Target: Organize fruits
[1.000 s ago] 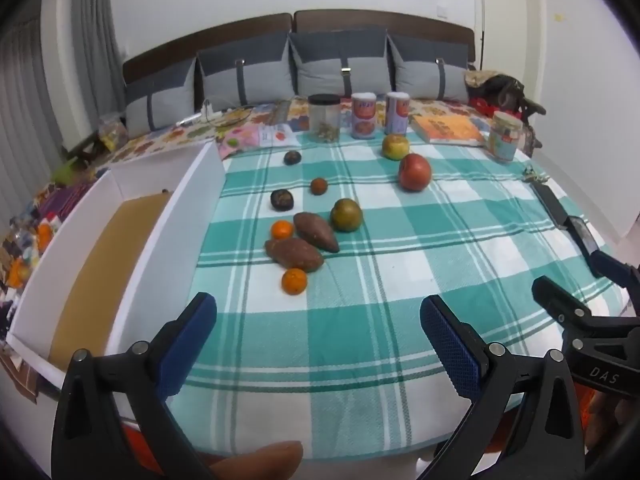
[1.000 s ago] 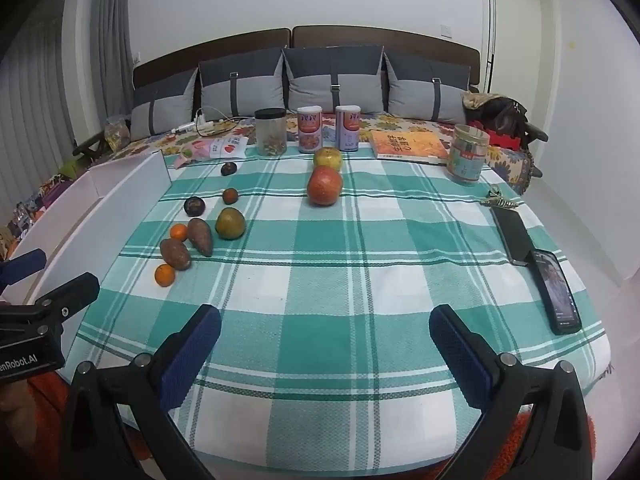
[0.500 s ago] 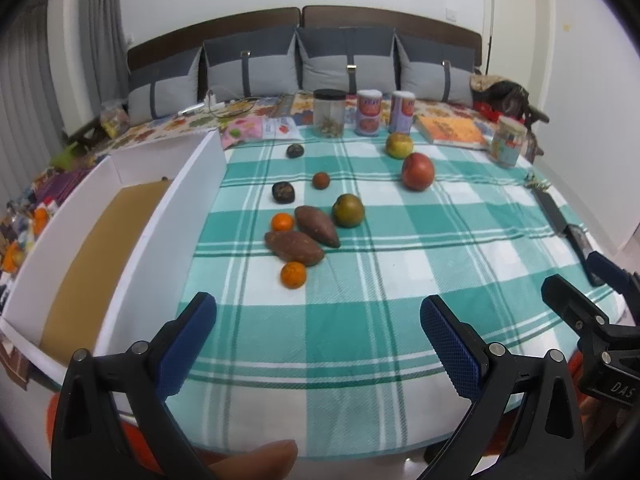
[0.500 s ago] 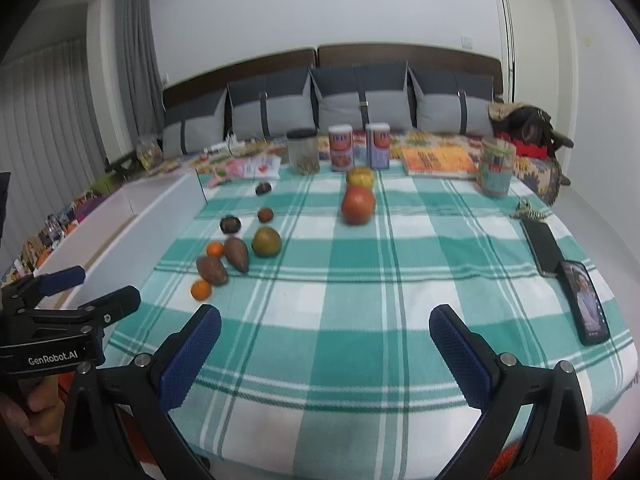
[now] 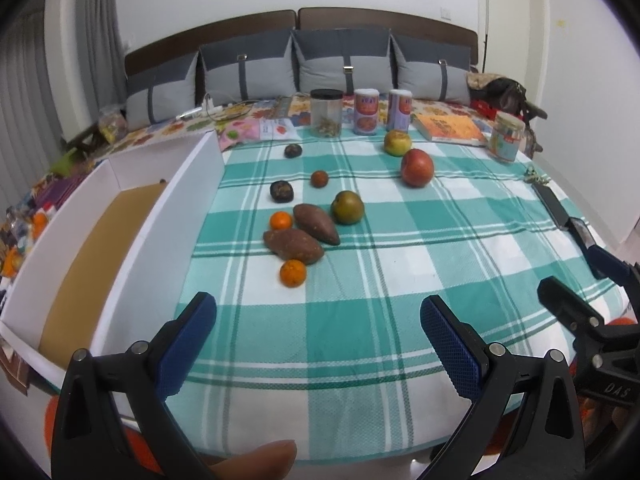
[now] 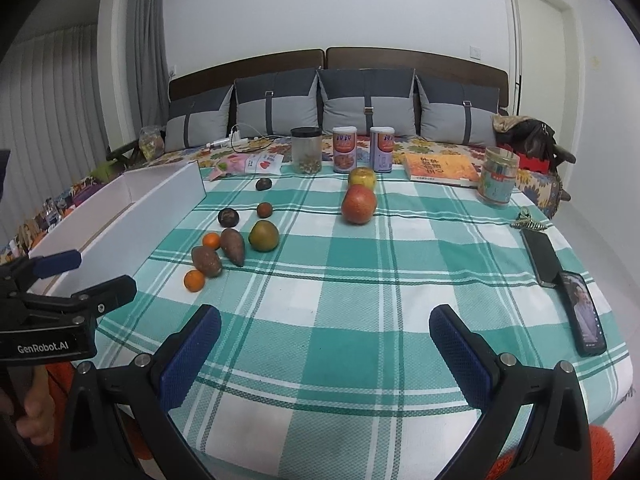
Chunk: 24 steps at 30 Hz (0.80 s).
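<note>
Fruits lie on a green checked cloth: a near orange (image 5: 293, 273) (image 6: 194, 280), two sweet potatoes (image 5: 293, 243) (image 5: 316, 223), a second orange (image 5: 280, 220), a green-brown fruit (image 5: 347, 207) (image 6: 263, 235), a red apple (image 5: 417, 167) (image 6: 359, 204), a yellow apple (image 5: 397, 142), and small dark fruits (image 5: 281, 191). A white box (image 5: 132, 240) (image 6: 120, 216) with a brown floor stands at the left. My left gripper (image 5: 318, 344) is open and empty over the near cloth. My right gripper (image 6: 325, 350) is open and empty, to the right of the left one.
Jars and cans (image 5: 366, 112) (image 6: 306, 155), a book (image 5: 448, 128) and a patterned jar (image 6: 497, 180) stand at the far edge. Two phones (image 6: 582, 312) and a hair clip (image 6: 528, 220) lie at the right. Grey cushions (image 6: 368, 100) line the back.
Both grippers have risen and tilted a little, so the view sits higher over the cloth. Both stay open and empty. The fruits have not moved.
</note>
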Tool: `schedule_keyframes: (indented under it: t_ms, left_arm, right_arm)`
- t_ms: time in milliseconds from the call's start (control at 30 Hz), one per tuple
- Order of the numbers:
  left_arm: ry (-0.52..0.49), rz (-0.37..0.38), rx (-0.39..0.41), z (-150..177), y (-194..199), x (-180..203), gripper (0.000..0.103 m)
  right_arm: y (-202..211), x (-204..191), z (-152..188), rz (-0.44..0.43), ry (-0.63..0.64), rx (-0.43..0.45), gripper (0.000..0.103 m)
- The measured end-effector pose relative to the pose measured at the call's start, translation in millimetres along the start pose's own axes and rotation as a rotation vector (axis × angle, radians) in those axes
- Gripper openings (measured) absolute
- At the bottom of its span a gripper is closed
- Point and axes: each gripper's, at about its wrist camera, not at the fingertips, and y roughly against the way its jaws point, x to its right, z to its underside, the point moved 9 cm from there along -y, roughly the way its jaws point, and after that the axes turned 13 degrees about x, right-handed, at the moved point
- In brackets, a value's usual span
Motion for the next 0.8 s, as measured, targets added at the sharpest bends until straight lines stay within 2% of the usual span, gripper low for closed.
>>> schedule_keyframes:
  t_ms: [233, 500, 633, 800]
  left_arm:
    - [-0.030, -0.012, -0.010, 4, -3, 0, 0.102]
    - [-0.060, -0.024, -0.040, 8, -6, 0, 0.102]
    - [-0.076, -0.053, -0.025, 7, -5, -4, 0.102]
    - [-0.041, -0.055, -0.029, 5, -5, -10, 0.102]
  right_arm:
    - [-3, 11, 3, 0.014, -0.054, -0.014, 0.103]
    - [-6, 12, 5, 0.014, -0.052, -0.015, 0.103]
    - [-7, 12, 7, 0.015, -0.055, -0.017, 0.103]
    - [-3, 17, 5, 0.020, -0.070, 0.003, 0.103]
